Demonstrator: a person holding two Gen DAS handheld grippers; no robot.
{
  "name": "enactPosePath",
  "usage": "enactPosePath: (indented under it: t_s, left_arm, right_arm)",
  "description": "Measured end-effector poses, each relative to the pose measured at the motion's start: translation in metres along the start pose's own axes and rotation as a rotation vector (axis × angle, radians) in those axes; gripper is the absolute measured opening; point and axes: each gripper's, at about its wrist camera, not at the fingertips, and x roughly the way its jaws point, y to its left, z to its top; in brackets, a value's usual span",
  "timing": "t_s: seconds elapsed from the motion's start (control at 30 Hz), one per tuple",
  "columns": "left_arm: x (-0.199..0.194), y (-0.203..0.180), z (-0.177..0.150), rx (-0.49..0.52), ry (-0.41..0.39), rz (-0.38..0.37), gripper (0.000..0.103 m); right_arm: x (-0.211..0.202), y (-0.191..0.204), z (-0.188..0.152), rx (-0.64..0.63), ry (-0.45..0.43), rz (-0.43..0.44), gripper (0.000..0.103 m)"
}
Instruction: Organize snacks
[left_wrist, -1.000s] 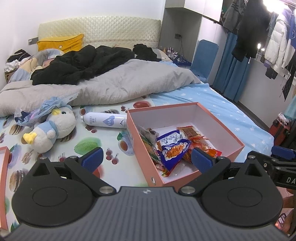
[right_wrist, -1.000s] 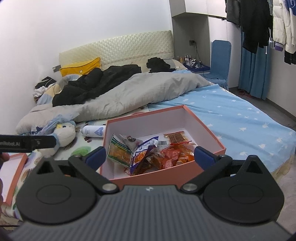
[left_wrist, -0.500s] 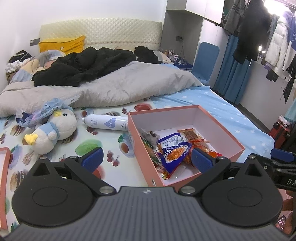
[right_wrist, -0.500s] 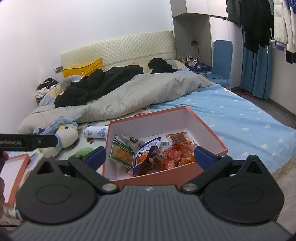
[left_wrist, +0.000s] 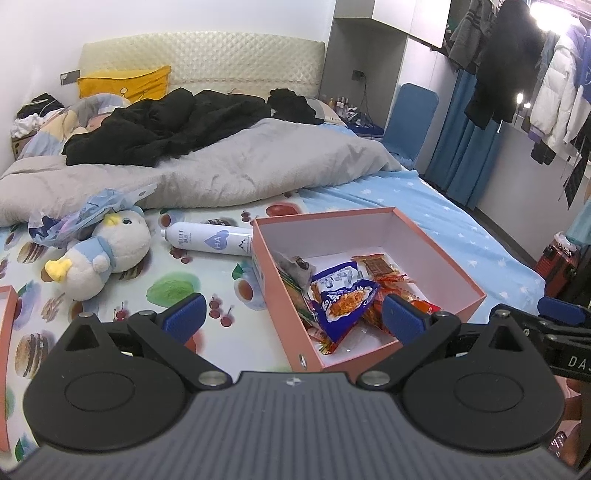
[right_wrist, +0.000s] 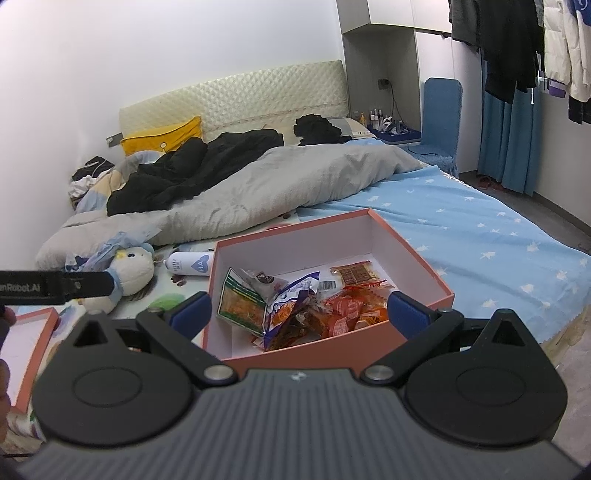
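A pink box (left_wrist: 373, 216) with a white inside sits open on the bed and holds several snack packets: a blue packet (left_wrist: 341, 299), red and orange ones (left_wrist: 391, 280). It also shows in the right wrist view (right_wrist: 306, 349), with a green packet (right_wrist: 242, 301) and red packets (right_wrist: 347, 306). My left gripper (left_wrist: 293, 319) is open and empty, hovering before the box's near left corner. My right gripper (right_wrist: 299, 314) is open and empty, just in front of the box's near wall.
A white bottle (left_wrist: 208, 242) lies left of the box. A plush duck (left_wrist: 107, 254) and a crumpled bag (left_wrist: 81, 216) lie further left. The pink lid (right_wrist: 27, 350) lies at the far left. A grey duvet (left_wrist: 221, 170) and black clothes (left_wrist: 166, 125) cover the bed behind.
Both grippers have drifted slightly back and up from the box, so it sits a little lower and farther in each view. Nothing was grasped or released.
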Motion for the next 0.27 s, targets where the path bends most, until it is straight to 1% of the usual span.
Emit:
enactPosePath:
  t_s: [0.27]
  left_arm:
    - [0.0006, 0.0003, 0.0003, 0.000, 0.003, 0.001, 0.103]
  right_arm:
    - [0.0013, -0.0030, -0.0012, 0.005, 0.004, 0.003, 0.103]
